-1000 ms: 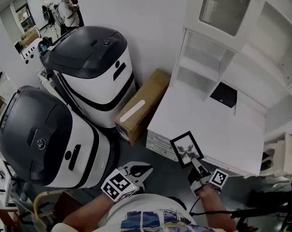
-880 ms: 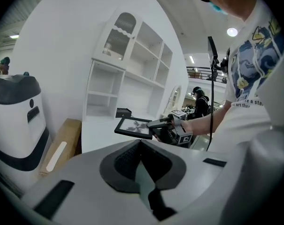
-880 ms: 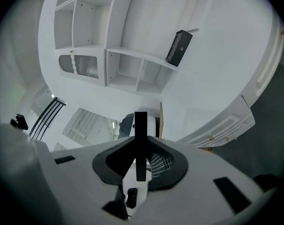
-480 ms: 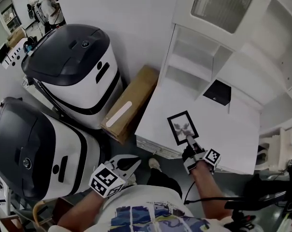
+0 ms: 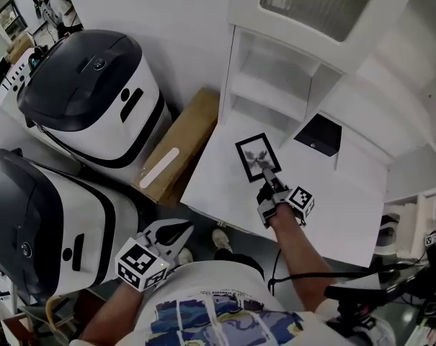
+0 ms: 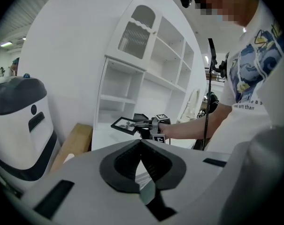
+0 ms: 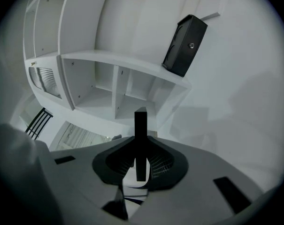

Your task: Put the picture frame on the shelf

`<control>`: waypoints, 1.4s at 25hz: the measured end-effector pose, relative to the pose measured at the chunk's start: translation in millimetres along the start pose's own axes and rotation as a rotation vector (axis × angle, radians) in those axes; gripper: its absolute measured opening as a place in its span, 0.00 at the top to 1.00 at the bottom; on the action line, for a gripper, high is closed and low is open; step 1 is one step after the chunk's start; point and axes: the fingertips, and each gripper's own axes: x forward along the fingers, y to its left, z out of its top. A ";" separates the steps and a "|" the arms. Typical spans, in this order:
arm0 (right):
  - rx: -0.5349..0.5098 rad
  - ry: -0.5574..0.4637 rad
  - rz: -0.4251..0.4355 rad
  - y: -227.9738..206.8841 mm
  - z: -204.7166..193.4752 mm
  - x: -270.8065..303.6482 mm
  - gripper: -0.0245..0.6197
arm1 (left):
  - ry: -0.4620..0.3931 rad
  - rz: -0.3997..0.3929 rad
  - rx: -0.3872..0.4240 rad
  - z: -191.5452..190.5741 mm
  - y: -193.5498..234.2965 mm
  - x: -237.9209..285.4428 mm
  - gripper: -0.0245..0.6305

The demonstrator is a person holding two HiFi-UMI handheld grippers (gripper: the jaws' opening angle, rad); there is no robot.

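The black picture frame (image 5: 256,155) with a pale flower print hangs level above the white desk top (image 5: 326,200). My right gripper (image 5: 267,174) is shut on its near edge. In the right gripper view the frame (image 7: 141,125) stands edge-on between the jaws, facing the white shelf unit (image 7: 109,83). The shelf's open cubbies (image 5: 272,85) lie just beyond the frame. My left gripper (image 5: 180,231) hangs low at the left, off the desk, with its jaws shut on nothing (image 6: 142,142). The left gripper view shows the held frame (image 6: 124,124) from the side.
A black flat object (image 5: 318,134) leans at the back of the desk, also in the right gripper view (image 7: 185,45). A cardboard box (image 5: 176,146) lies on the floor beside the desk. Two big white and dark machines (image 5: 88,92) (image 5: 45,215) stand at the left.
My right gripper has carried the frame from the desk's front edge across the desk top towards the shelf cubbies. The left gripper has moved along with the person, still shut on nothing.
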 end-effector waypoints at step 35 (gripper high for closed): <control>0.075 -0.152 -0.086 -56.5 79.4 186.3 0.83 | 0.012 0.326 -0.183 -14.0 61.6 -34.2 0.94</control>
